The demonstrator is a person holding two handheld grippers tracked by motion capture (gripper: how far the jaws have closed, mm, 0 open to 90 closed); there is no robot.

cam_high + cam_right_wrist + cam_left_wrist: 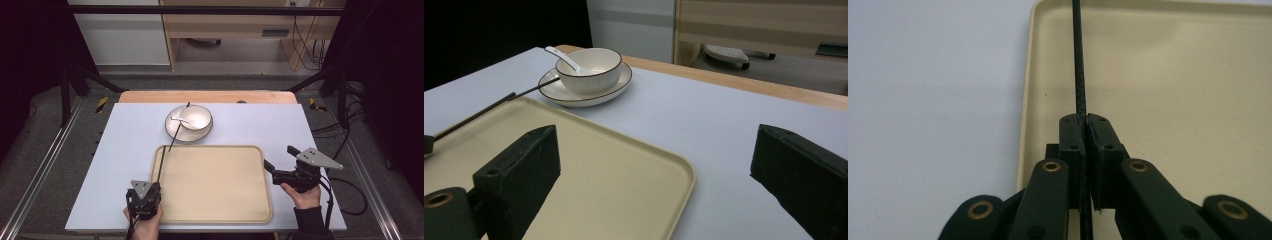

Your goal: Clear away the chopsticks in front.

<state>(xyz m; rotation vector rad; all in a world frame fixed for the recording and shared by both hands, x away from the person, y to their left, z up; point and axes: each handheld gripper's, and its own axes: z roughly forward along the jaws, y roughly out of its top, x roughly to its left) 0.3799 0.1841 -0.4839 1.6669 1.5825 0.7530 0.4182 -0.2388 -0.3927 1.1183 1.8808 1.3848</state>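
Observation:
My left gripper [157, 184] [1086, 121] is at the near left corner of the beige tray [215, 185] [1173, 75] and is shut on a thin black stick [162, 165] [1079, 60] [474, 116] that points toward the tray's far left corner. A second black stick [179, 127] [536, 87] leans on the white plate [172, 132] [554, 92] behind the tray. On that plate stands a white bowl [196, 117] [591, 70] with a white spoon [179, 118] [564, 57] in it. My right gripper [279, 156] [654, 140] stands open just right of the tray, with nothing between its jaws.
The pale table top [125, 150] ends in a wooden strip [207, 96] at the far side. Black frame posts stand at both sides, and cables [350, 200] lie on the floor to the right. Bare table lies left and right of the tray.

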